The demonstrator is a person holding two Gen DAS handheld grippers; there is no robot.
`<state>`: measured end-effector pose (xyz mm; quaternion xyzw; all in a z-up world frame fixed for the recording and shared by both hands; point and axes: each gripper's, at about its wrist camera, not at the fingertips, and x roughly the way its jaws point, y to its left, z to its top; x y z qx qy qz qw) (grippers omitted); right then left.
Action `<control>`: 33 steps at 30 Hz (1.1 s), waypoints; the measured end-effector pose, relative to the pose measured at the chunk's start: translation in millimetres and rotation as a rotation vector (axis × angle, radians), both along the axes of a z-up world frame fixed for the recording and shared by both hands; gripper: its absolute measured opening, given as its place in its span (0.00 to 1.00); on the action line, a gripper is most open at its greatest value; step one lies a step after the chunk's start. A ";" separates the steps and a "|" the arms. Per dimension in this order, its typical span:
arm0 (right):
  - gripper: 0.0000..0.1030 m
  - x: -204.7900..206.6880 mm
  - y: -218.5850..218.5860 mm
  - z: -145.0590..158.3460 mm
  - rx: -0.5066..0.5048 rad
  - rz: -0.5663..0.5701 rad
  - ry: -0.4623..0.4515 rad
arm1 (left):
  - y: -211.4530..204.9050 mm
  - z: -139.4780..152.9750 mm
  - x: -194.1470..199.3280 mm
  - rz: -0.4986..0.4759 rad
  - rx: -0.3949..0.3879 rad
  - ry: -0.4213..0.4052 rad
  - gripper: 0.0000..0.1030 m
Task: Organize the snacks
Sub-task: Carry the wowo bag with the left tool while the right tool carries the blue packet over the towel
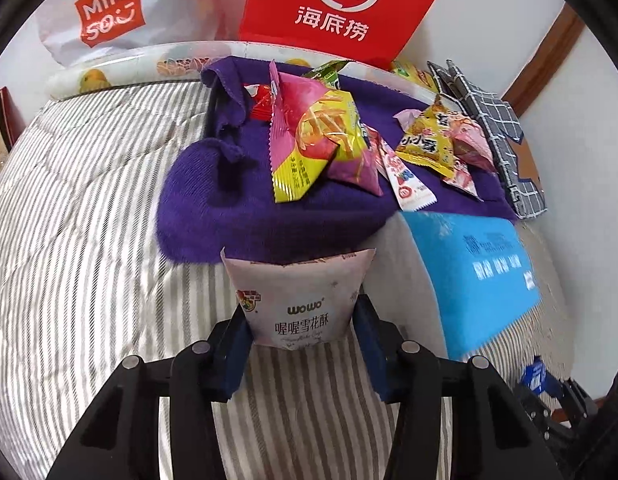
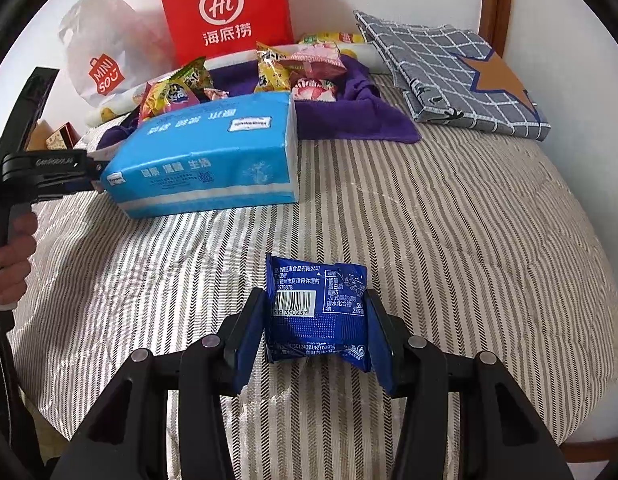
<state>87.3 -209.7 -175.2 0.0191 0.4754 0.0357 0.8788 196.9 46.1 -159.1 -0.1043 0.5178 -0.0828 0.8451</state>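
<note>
My left gripper [image 1: 301, 308] is shut on a pale pink WOWO snack packet [image 1: 297, 288], which is pinched upright between the blue pads over the striped bedspread [image 1: 89, 220]. Beyond it, a pile of snack packets [image 1: 317, 136] lies on a purple cloth [image 1: 213, 200]. In the right wrist view, my right gripper [image 2: 316, 300] is shut on a dark blue snack packet [image 2: 317, 316], barcode side up, just above the bedspread [image 2: 449, 240]. The same snack pile [image 2: 177, 88] shows at the back on the purple cloth [image 2: 349, 120].
A blue tissue pack [image 2: 205, 160] lies between the grippers and the pile. A red paper bag [image 1: 341, 4] and a white Miniso bag [image 1: 109, 12] lean on the back wall. A folded checked cloth [image 2: 449, 80] lies at the right. A hand [image 2: 13, 256] grips the left tool.
</note>
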 end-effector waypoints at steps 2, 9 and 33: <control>0.47 -4.2 0.3 5.0 0.002 -0.004 -0.010 | 1.3 4.5 -9.9 -0.001 -0.008 -0.004 0.45; 0.47 -15.7 0.5 27.9 -0.011 -0.019 -0.060 | 0.7 23.3 -42.0 -0.005 -0.013 -0.023 0.45; 0.47 47.3 8.6 90.6 0.011 0.003 -0.171 | -27.2 85.2 -32.7 -0.082 -0.081 -0.111 0.45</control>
